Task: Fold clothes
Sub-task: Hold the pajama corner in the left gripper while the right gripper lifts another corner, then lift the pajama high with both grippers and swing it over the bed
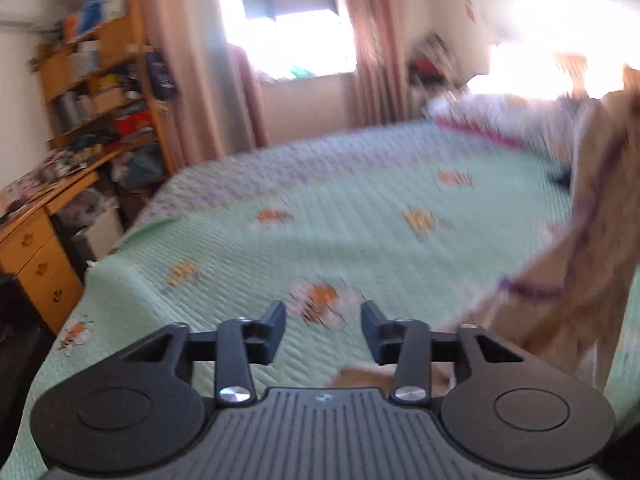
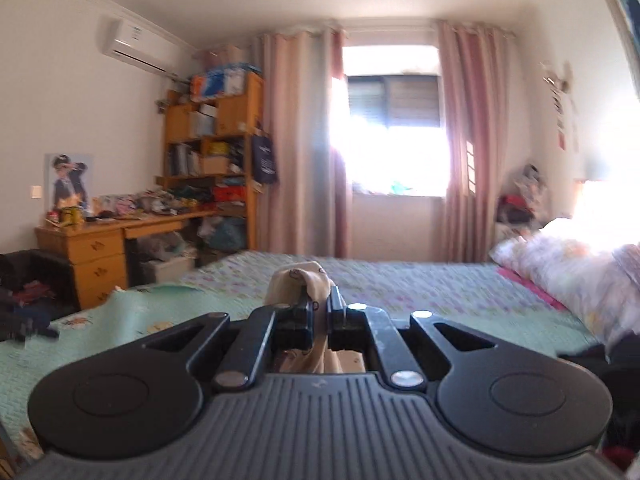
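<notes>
The bed fills most of both views; its mint quilted bedspread with flower and bee motifs lies flat and serves as the work surface. A wooden desk with shelf unit stands at the far left beside a curtained window, and a pale pillow lies at the right. The task's thing is a beige garment with purple trim: in the left wrist view it hangs raised off the bedspread at the right edge as a long drape, and a small part of it shows beneath the tool body. The right gripper has its jaws closed tight on a bunched fold of this garment, with cloth standing above the fingers and passing down between them. The left gripper has its jaws spread wide with nothing between them, and it hovers above the bedspread. Judgement: the garment is lifted and not laid in a folded shape, so folding is unfinished; whether it is being spread out or carried mid-fold cannot be determined. The garment's type, full outline and lower end are cut off, and the left wrist view is motion-blurred.
</notes>
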A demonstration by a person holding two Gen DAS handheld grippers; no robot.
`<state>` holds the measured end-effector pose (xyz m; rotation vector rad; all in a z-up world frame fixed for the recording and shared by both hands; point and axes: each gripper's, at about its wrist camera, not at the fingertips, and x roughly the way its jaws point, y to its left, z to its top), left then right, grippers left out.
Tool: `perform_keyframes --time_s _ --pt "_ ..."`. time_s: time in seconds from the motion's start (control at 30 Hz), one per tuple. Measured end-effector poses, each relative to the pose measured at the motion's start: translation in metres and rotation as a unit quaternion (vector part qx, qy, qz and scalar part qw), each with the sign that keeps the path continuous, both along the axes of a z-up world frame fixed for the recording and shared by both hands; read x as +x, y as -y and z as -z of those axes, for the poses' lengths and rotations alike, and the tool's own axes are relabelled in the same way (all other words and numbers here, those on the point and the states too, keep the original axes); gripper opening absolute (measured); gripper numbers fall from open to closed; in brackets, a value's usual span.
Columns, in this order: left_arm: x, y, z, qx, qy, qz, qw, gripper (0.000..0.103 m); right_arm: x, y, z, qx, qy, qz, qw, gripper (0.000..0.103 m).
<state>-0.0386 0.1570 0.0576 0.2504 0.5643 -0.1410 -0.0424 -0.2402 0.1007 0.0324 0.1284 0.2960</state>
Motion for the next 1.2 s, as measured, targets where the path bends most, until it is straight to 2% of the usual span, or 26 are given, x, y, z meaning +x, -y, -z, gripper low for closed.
perform_keyframes --time_s 0.03,0.23,0.3,0.43,0.57,0.63,0.77,0.87,0.9,0.93,0.97,1.0,1.03,1.1,1.17,1.2 --pt "0.005 0.013 0.021 0.015 -0.015 0.011 0.9997 0.047 -0.001 0.005 0.012 0.008 -0.006 0.001 1.000 0.007" --pt "0.034 0.056 0.060 0.031 -0.021 0.072 0.9967 0.047 -0.008 0.036 0.083 0.056 -0.041 0.006 0.998 0.007" --pt "0.044 0.070 0.072 0.036 -0.022 0.092 0.9948 0.049 -0.023 0.041 0.093 0.059 -0.044 -0.001 0.997 0.007" --pt "0.063 0.098 0.096 0.045 -0.025 0.133 0.9898 0.062 -0.034 0.044 0.099 0.057 -0.050 -0.010 0.997 0.007" --pt "0.083 0.120 0.115 0.052 -0.027 0.169 0.9839 0.062 -0.044 0.045 0.102 0.054 -0.055 -0.019 0.997 0.007" --pt "0.091 0.120 0.115 0.038 -0.044 0.200 0.9781 0.062 -0.049 0.046 0.104 0.052 -0.058 -0.023 0.997 0.007" --pt "0.096 0.119 0.116 0.019 -0.078 0.266 0.9607 0.062 -0.058 0.047 0.107 0.049 -0.064 -0.032 0.996 0.007" --pt "0.094 0.120 0.116 0.022 -0.093 0.291 0.9518 0.062 -0.058 0.049 0.110 0.052 -0.064 -0.034 0.996 0.007" --pt "0.096 0.125 0.123 0.033 -0.112 0.298 0.9474 0.061 -0.057 0.049 0.112 0.054 -0.064 -0.033 0.996 0.007" --pt "0.098 0.130 0.131 0.046 -0.132 0.304 0.9423 0.042 -0.056 0.050 0.113 0.056 -0.065 -0.032 0.996 0.008" --pt "0.100 0.134 0.139 0.058 -0.153 0.310 0.9366 0.004 -0.055 0.051 0.115 0.059 -0.065 -0.030 0.996 0.008" --pt "0.101 0.140 0.148 0.081 -0.163 0.302 0.9357 0.005 -0.053 0.052 0.116 0.061 -0.068 -0.026 0.995 0.008" --pt "0.098 0.144 0.154 0.103 -0.151 0.286 0.9407 0.004 -0.051 0.054 0.119 0.063 -0.071 -0.018 0.995 0.008" --pt "0.088 0.137 0.139 0.092 -0.103 0.261 0.9554 0.004 -0.048 0.055 0.124 0.063 -0.073 0.002 0.995 0.009" --pt "0.079 0.116 0.103 0.049 -0.041 0.200 0.9778 0.004 -0.044 0.054 0.124 0.064 -0.067 0.020 0.996 0.008" --pt "0.071 0.103 0.083 0.030 -0.007 0.170 0.9850 0.004 -0.041 0.050 0.118 0.063 -0.056 0.022 0.996 0.008"
